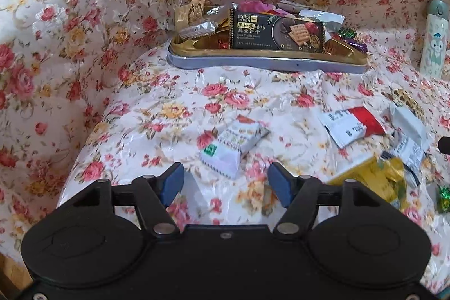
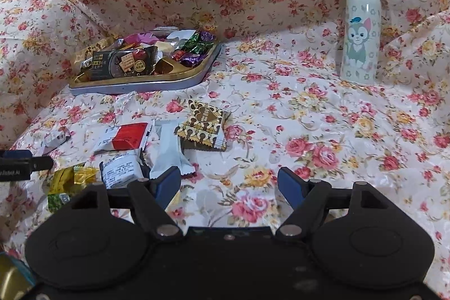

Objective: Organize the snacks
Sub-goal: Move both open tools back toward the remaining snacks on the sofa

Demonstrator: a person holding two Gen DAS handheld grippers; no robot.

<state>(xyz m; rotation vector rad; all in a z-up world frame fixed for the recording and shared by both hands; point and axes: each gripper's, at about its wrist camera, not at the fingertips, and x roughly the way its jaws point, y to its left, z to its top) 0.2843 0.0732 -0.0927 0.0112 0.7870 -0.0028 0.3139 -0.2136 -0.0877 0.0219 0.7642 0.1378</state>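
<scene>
Both tools are wide open and hold nothing. The left tool (image 1: 226,183) hangs just in front of a white snack (image 1: 232,145). The right tool (image 2: 229,184) is over bare flowery cloth (image 2: 309,114). More snacks (image 2: 135,148) lie in front of the full tray (image 2: 157,82). A bottle (image 2: 361,30) stands well right of the tray.

Your right gripper (image 2: 229,187) hangs agape over the cloth (image 2: 323,131); loose snacks (image 2: 166,153) lie just left, the tin (image 2: 146,85) beyond.
</scene>
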